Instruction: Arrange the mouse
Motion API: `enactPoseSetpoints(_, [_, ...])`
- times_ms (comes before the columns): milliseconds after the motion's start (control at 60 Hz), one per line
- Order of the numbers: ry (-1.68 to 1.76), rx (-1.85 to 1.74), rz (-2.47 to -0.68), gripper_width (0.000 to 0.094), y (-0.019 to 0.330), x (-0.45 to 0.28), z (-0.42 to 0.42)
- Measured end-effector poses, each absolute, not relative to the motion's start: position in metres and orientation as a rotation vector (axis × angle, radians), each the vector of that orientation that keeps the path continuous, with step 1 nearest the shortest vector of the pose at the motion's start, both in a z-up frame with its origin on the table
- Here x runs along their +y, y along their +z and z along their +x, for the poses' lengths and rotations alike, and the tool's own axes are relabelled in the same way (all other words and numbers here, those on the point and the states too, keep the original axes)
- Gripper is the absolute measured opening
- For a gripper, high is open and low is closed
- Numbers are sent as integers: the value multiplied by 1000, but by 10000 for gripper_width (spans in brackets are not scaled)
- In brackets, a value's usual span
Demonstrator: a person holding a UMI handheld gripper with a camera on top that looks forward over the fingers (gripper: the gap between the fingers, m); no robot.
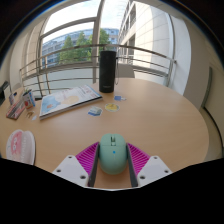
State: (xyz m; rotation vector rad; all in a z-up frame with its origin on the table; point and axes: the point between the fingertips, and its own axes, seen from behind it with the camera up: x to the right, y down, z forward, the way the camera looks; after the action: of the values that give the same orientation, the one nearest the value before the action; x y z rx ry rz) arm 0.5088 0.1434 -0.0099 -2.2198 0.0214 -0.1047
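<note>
Gripper view, pale green mouse (smooth, rounded), clamped in gripper, wooden table

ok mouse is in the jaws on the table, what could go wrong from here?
1. The mint mouse sits between the pink pads, but its shell is rounded and smooth, so it could squirt forward or twist if squeezed or lifted.
2. Small items lie just ahead on the table; pushing the mouse forward may sweep them.
3. Farther on, the tall black cylinder looks top-heavy; a long forward move could knock it over.
</note>
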Motion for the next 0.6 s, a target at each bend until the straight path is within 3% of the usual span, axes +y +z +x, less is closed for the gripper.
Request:
enactPoseSetpoints(167, [-122, 65, -2234, 397, -8, 141, 513])
enactPoseSetpoints(233, [-166, 94, -2203, 387, 12, 137, 519])
enactPoseSetpoints(317, [-203, 138, -2131, 389, 62, 133, 519])
enactPoseSetpoints(500, [-141, 147, -1888, 387, 221, 117, 443])
enactPoseSetpoints(600, [-48, 91, -1844, 384, 244, 103, 362])
